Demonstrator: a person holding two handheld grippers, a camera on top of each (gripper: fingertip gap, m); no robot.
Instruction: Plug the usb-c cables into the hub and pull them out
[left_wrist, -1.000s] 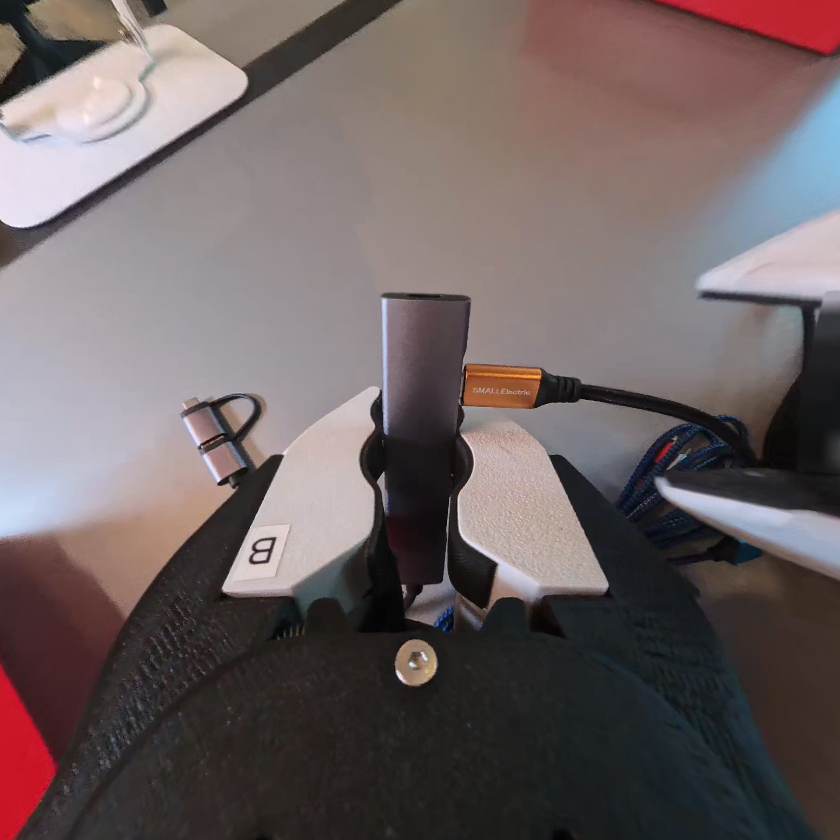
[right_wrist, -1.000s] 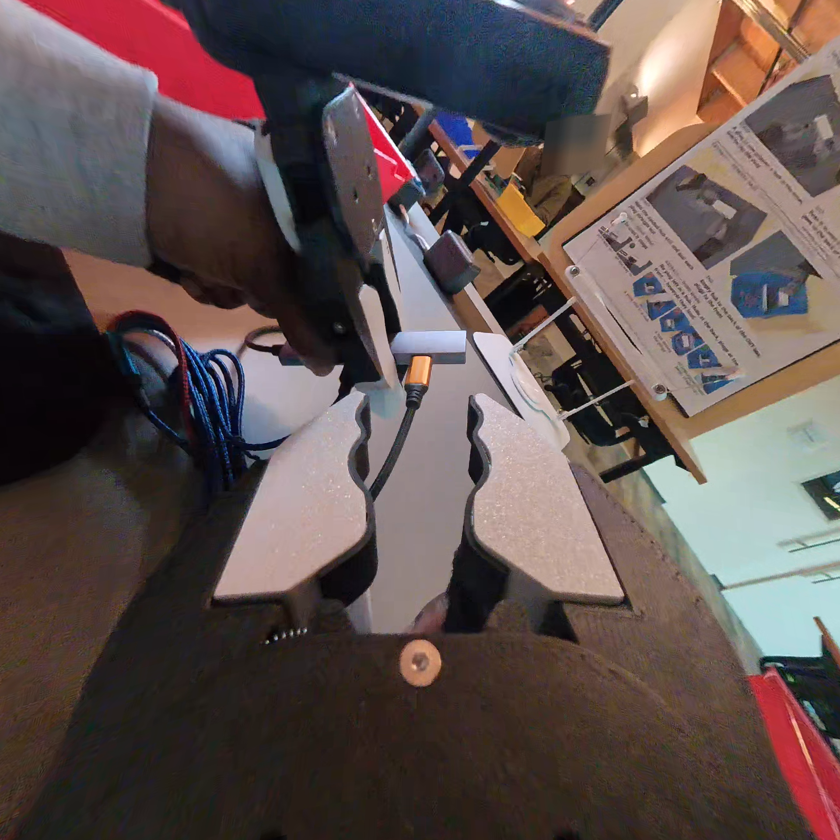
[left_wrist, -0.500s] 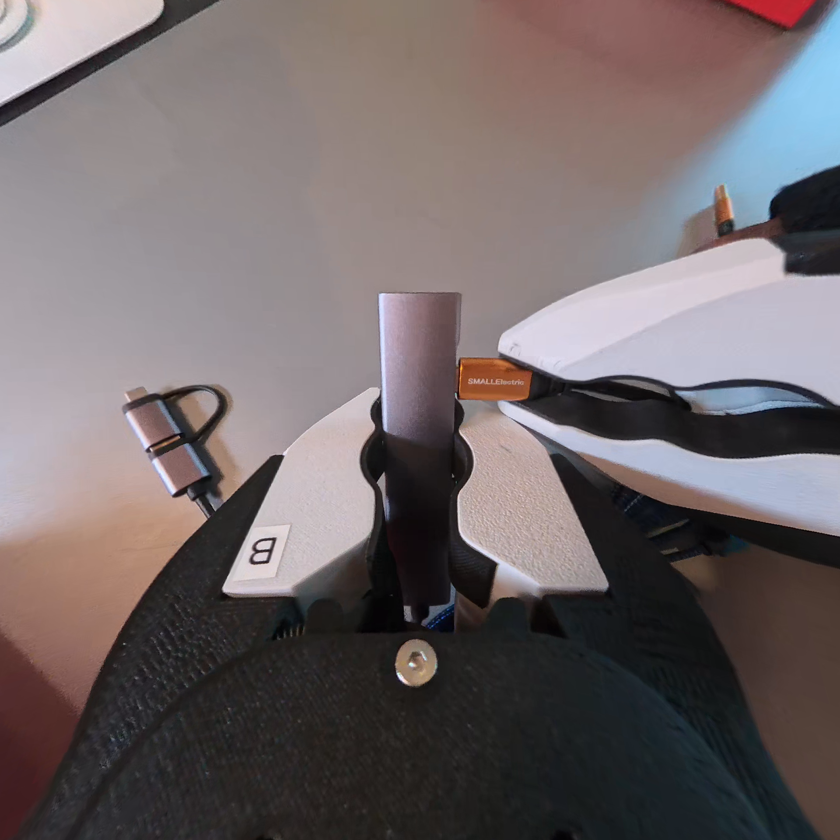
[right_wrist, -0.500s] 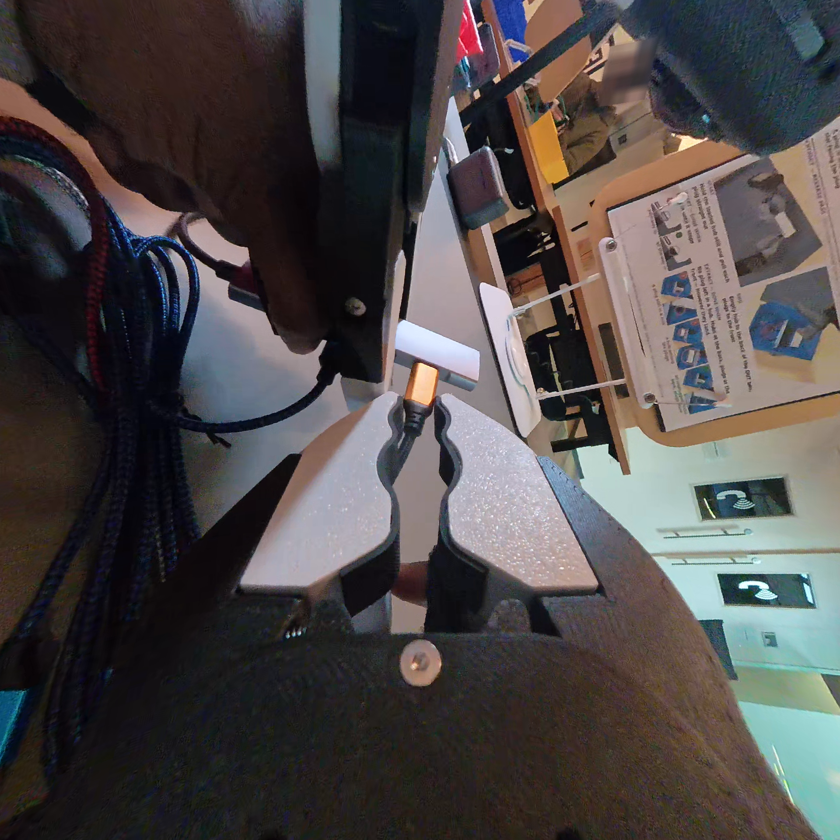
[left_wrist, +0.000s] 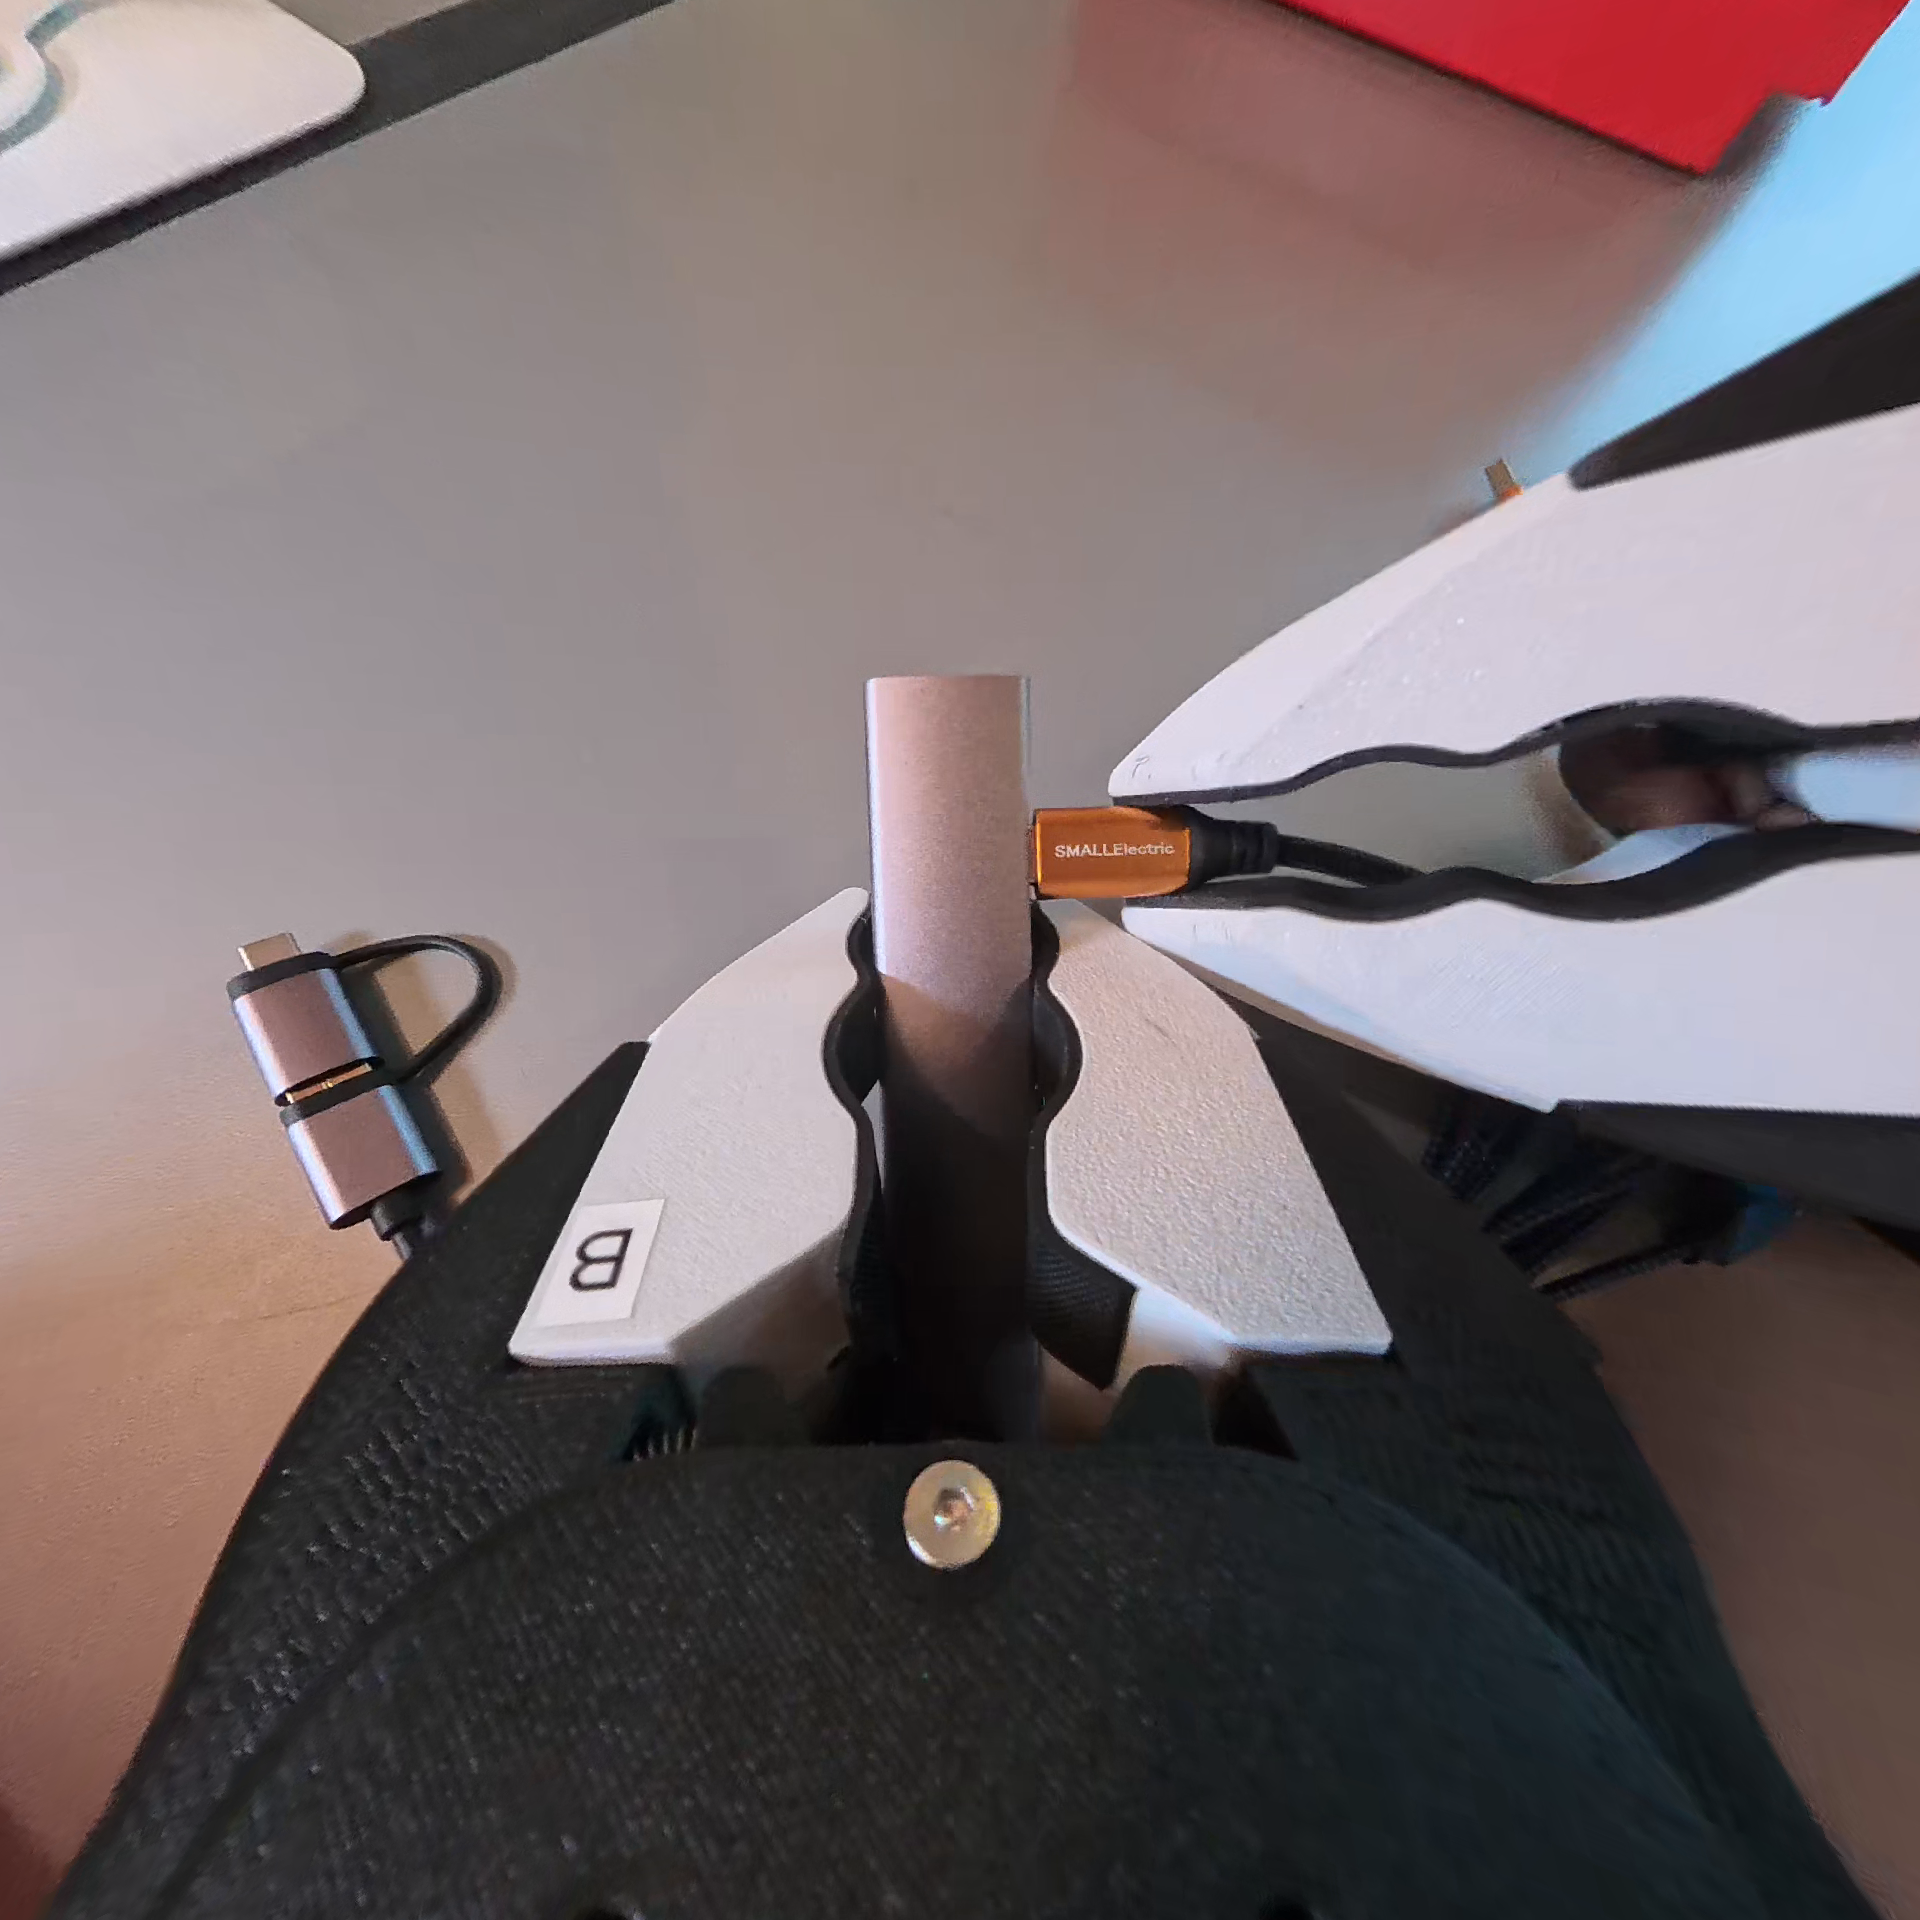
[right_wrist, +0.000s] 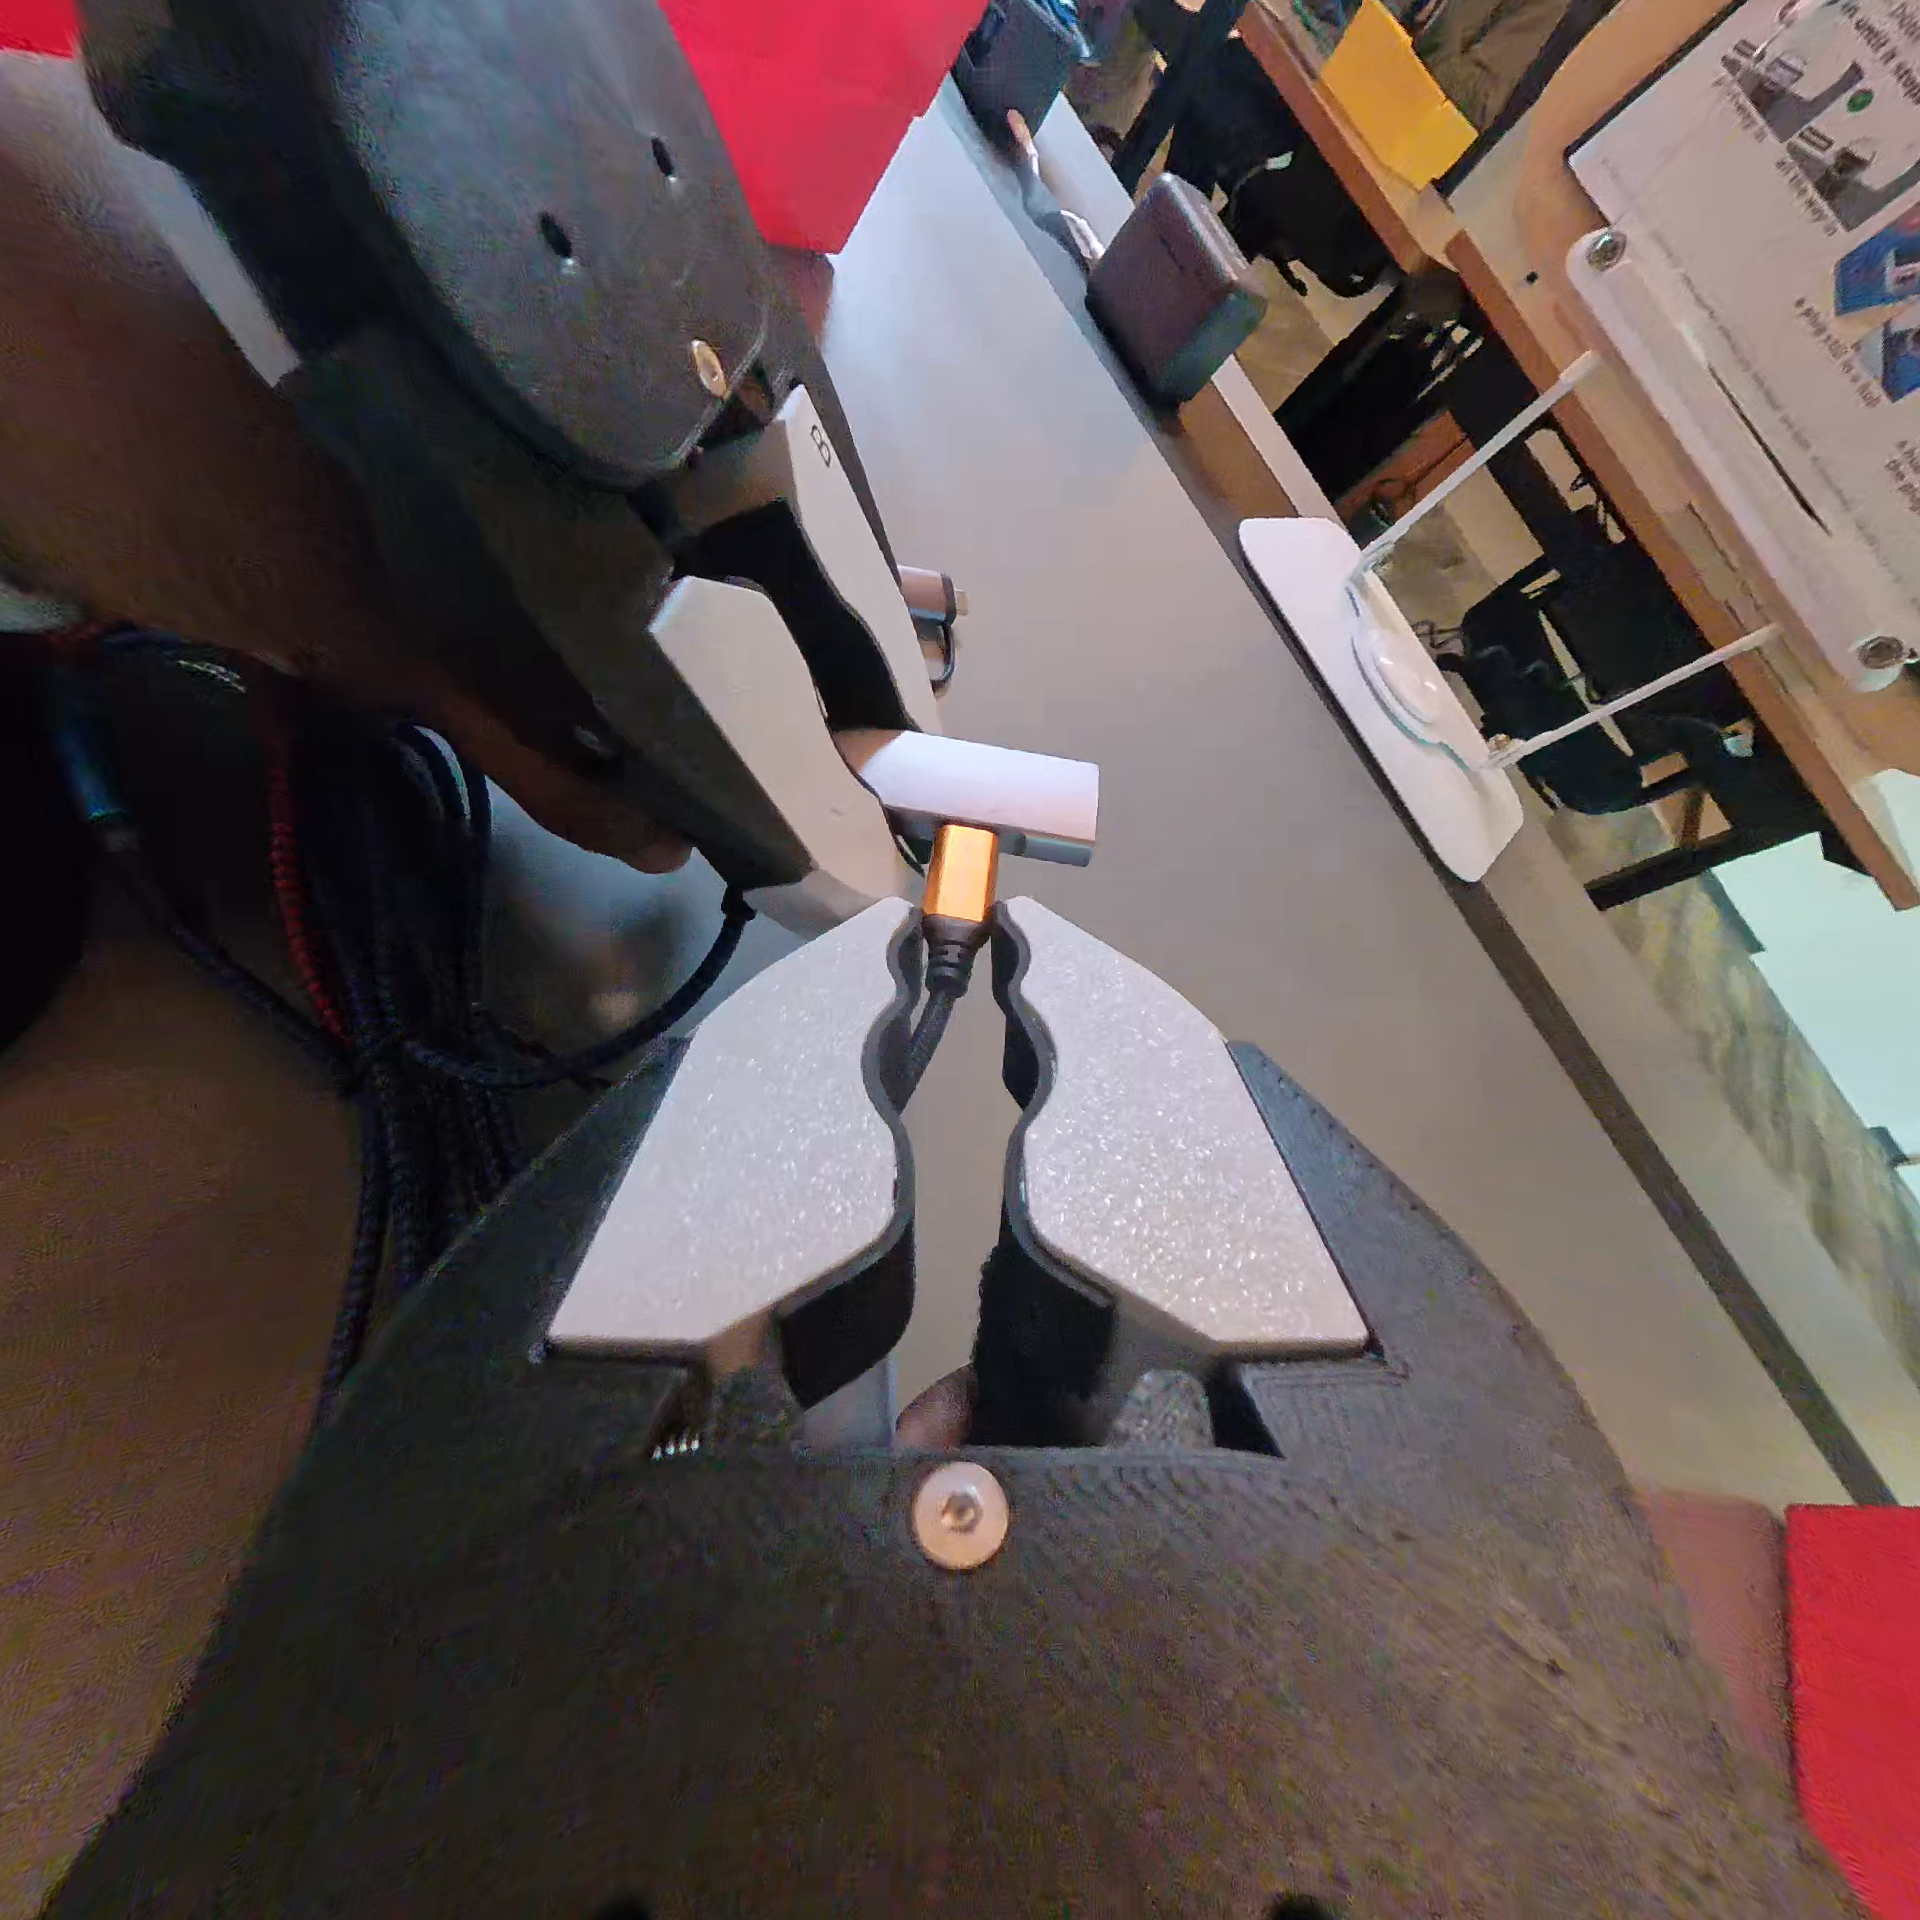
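Note:
My left gripper (left_wrist: 948, 940) is shut on a grey usb hub (left_wrist: 945, 810) and holds it upright above the grey table (left_wrist: 623, 520). An orange usb-c plug (left_wrist: 1112, 854) with a black cable sits in the hub's right side. My right gripper (left_wrist: 1127, 850) reaches in from the right, and its white fingertips are closed on the rear end of the plug. In the right wrist view the right gripper (right_wrist: 958, 914) pinches the orange plug (right_wrist: 961, 871) where it enters the hub (right_wrist: 987, 795), held by the left gripper (right_wrist: 831, 748).
A grey adapter plug with a tether (left_wrist: 322, 1081) lies on the table to the left. A bundle of blue braided cables (left_wrist: 1558, 1216) lies lower right. A white stand base (left_wrist: 156, 114) sits far left, a red object (left_wrist: 1558, 73) far right, a dark box (right_wrist: 1174, 281) at the table edge. Only a small space, under 4 cm, lies between the two pairs of fingers. The red object (left_wrist: 1558, 73) is about equally far from each gripper, around 40 cm.
My right gripper came in from the right, open a second ago, and closed on the orange plug. The left gripper kept hold of the hub and shifted only slightly.

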